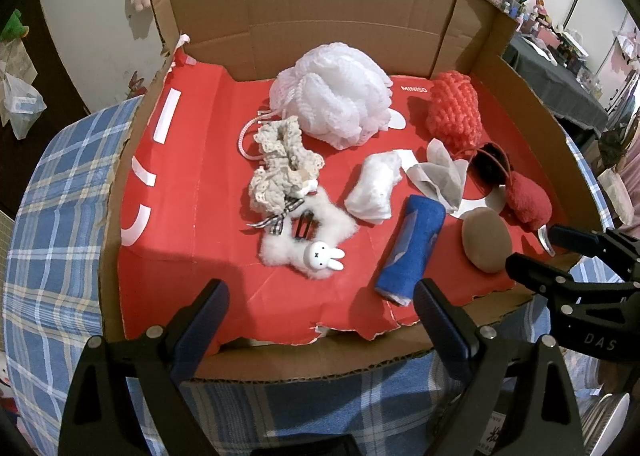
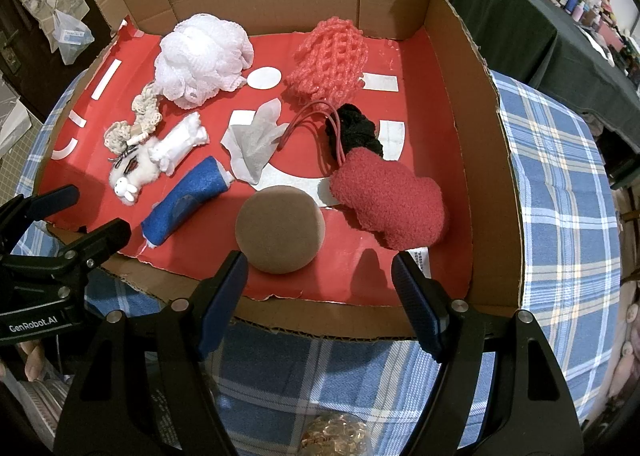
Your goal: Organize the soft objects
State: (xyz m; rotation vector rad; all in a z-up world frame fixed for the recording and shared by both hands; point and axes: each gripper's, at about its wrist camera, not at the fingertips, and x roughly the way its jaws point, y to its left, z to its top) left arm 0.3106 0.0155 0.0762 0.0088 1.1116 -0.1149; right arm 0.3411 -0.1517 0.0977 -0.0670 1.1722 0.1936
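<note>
A cardboard box [image 1: 280,19] lined with red paper [image 1: 192,183] holds several soft things: a white mesh bath puff [image 1: 336,95], a coral net sponge [image 1: 454,111], a beige lace scrunchie [image 1: 280,167], a white fluffy bunny clip [image 1: 308,244], a white cloth roll [image 1: 376,187], a blue cloth roll [image 1: 412,252], a brown round puff [image 2: 280,228], a red fuzzy pouch [image 2: 390,201] and a black scrunchie [image 2: 356,131]. My left gripper [image 1: 320,308] is open and empty at the box's front edge. My right gripper [image 2: 320,276] is open and empty, just short of the brown puff.
The box [image 2: 476,135] stands on a blue plaid tablecloth [image 2: 560,175]. A crumpled grey tissue [image 2: 256,139] lies mid-box. The right gripper shows in the left wrist view [image 1: 568,256], the left gripper in the right wrist view [image 2: 64,228]. Cluttered shelves and a dark table [image 2: 520,15] stand behind.
</note>
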